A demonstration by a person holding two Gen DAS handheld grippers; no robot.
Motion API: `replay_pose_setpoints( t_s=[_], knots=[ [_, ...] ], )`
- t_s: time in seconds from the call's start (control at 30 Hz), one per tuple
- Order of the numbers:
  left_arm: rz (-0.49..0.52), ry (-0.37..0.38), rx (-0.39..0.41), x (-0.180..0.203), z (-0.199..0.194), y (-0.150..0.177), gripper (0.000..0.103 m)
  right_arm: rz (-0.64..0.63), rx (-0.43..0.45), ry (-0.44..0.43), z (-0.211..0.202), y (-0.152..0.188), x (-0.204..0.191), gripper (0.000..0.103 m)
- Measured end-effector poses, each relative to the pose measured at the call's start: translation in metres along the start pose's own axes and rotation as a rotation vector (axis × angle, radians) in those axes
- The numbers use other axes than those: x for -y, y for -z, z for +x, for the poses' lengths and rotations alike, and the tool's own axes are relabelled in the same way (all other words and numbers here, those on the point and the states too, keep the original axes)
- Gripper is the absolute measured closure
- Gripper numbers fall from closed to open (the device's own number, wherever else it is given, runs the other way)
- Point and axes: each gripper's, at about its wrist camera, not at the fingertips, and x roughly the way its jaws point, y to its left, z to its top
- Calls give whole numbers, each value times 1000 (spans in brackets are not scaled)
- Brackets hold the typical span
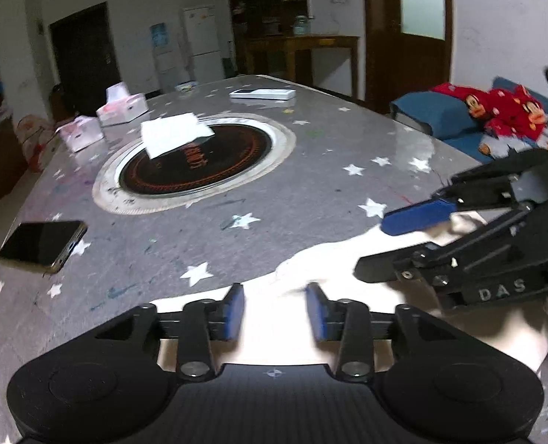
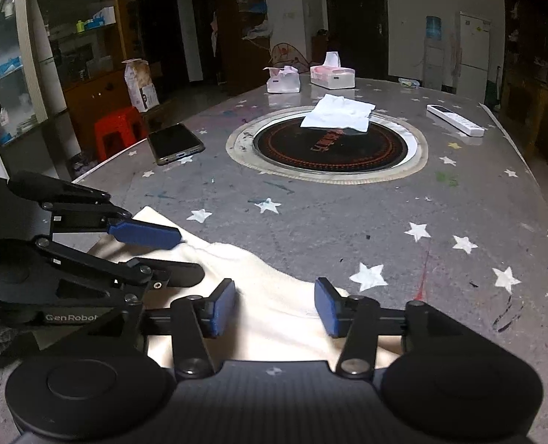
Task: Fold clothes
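We hover both grippers, left [image 1: 275,310] and right [image 2: 274,307], fingers spread and empty, over the cream garment [image 2: 274,296] at the table's [image 2: 311,222] 6 o'clock edge, probably about to pinch an edge to fold.

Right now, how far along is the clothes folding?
Barely begun. The cream garment lies rumpled at the near edge of the star-patterned table, with no neat fold visible. The left gripper and right gripper are both open over it, gripping nothing. Grasping and every fold remain.
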Motion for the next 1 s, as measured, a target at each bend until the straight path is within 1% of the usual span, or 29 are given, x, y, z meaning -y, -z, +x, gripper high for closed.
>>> replay_pose_setpoints(
  t_s=[0.03,0.13,0.23,0.3,0.37,0.47,0.5,0.53,0.57,0.6,0.67,0.77,0.87,0.93,1.0],
  knots=[
    [-18,2,3,-3,-3,1,59,-4,2,2,-1,-1,-2,46],
    [-38,-27,25,-7,-18,4,61,-27,11,6,-5,-3,-10,42],
    [-76,-57,44,-14,-36,11,60,-50,20,9,-8,-5,-18,31],
    [-104,-85,49,-18,-49,18,58,-66,25,12,-11,-6,-23,30],
    [-136,-90,52,-22,-61,27,55,-69,12,30,-4,-8,-27,27],
    [-158,-98,39,-22,-70,40,54,-70,-14,63,10,-12,-30,26],
    [-164,-97,32,-22,-72,44,54,-70,-23,74,15,-13,-32,25],
    [-170,-93,26,-22,-73,48,54,-71,-32,85,19,-14,-33,18],
    [-178,-94,16,-22,-72,52,54,-71,-41,95,24,-15,-34,15],
    [-183,-93,8,-22,-72,55,54,-71,-50,106,29,-16,-36,14],
    [-190,-90,5,-22,-73,59,54,-58,-64,103,35,-18,-35,9],
    [-194,-88,8,-22,-73,60,54,-59,-51,105,34,-20,-33,6],
    [-197,-82,8,-21,-72,60,54,-80,-48,146,37,-22,-32,0],
    [-201,-79,7,-20,-72,61,54,-90,-58,158,44,-22,-31,0],
    [-217,-72,6,-23,-72,62,54,-79,-63,145,48,-23,-29,0]
  ],
)
